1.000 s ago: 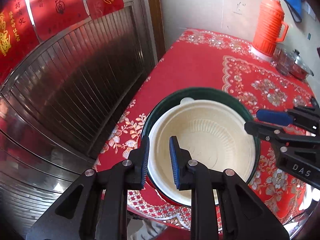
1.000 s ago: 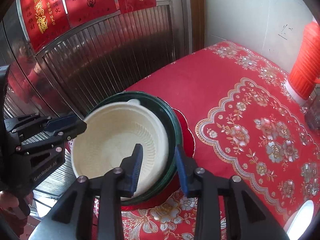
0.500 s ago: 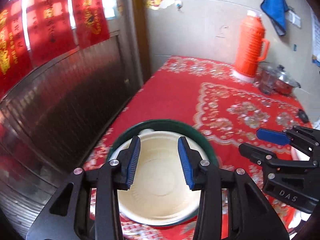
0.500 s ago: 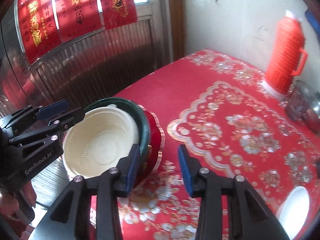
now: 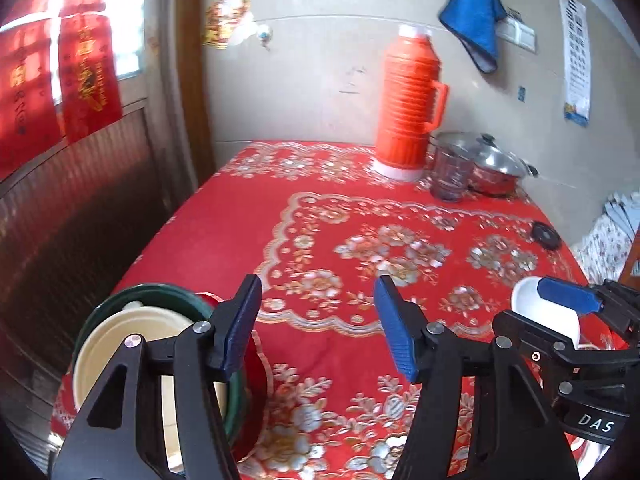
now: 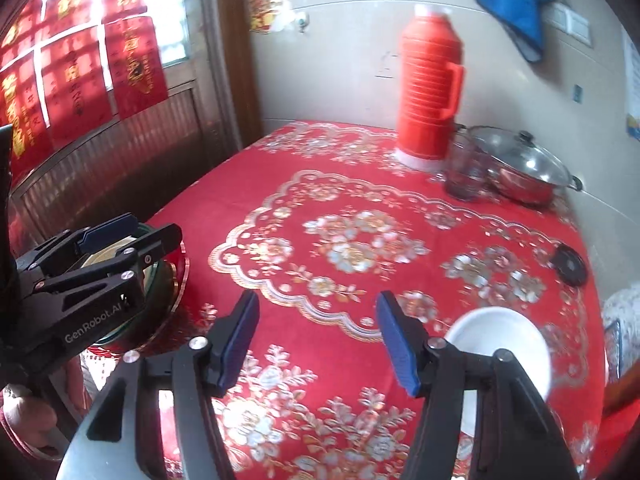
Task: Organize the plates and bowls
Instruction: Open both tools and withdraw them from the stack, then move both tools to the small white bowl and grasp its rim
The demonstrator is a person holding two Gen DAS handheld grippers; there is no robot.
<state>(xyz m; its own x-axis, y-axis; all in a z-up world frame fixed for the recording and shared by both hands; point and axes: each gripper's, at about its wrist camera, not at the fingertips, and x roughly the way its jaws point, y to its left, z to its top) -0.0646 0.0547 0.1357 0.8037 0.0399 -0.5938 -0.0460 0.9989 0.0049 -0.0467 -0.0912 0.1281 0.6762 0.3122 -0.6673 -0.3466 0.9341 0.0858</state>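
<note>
Left hand-held gripper [image 5: 318,330] and right hand-held gripper [image 6: 316,338], both with jaws opening and nothing between the blue pads; each hangs above bare tablecloth. The stack of dishes [image 5: 132,344] sits at the near left corner of the desk [image 5: 248,216]: a cream bowl nested in a dark green bowl, with a red plate [image 5: 260,376] under them. The stack lies close to the desk's left edge, beside the ribbed metal panel. A white bowl [image 6: 496,340] stands alone near the desk's near right edge, just right of the right hand-held gripper.

Step in hand, as judged: reaching for the white bowl so that it can join the stack. To do it well, the right hand-held gripper should swing right and bring one finger inside the rim and one outside, closing on the wall, not the curved base. The bowl looks smooth and glazed, so a shallow pinch may slip.

Room for moving: the middle of the desk is open cloth. The orange flask [image 5: 410,104], glass jug [image 5: 450,176] and lidded pot [image 5: 496,168] stand well apart at the far side; a small black lid [image 6: 568,264] lies by the right edge. The carry leftward should pass low over the centre, keeping clear of the left hand-held gripper.
</note>
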